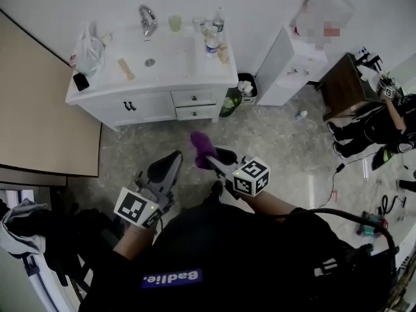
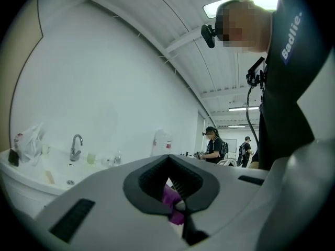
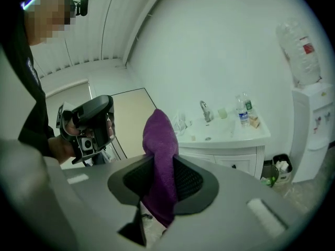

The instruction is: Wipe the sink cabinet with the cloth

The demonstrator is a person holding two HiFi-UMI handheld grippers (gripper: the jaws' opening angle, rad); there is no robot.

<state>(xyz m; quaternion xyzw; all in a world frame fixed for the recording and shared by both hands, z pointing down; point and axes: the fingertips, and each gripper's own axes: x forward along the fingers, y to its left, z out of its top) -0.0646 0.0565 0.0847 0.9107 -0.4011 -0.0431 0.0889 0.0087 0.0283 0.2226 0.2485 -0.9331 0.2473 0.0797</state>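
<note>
The white sink cabinet (image 1: 162,101) stands against the far wall, with a faucet (image 1: 147,19), a cup, bottles and a plastic bag (image 1: 88,51) on its top. Well short of the cabinet's drawers, my right gripper (image 1: 211,155) is held above the floor, shut on a purple cloth (image 1: 201,147). In the right gripper view the cloth (image 3: 159,140) sticks up between the pads, with the cabinet (image 3: 230,153) beyond. My left gripper (image 1: 166,166) hangs beside it to the left, jaws together and nothing in them; its own view shows the cabinet (image 2: 31,184) at left.
A black bin (image 1: 246,86) with rubbish and a green bottle (image 1: 229,103) sit right of the cabinet. A white water dispenser (image 1: 292,67) stands further right. A beige panel (image 1: 39,109) is at left. A person (image 1: 374,125) and cables (image 1: 338,174) are at right.
</note>
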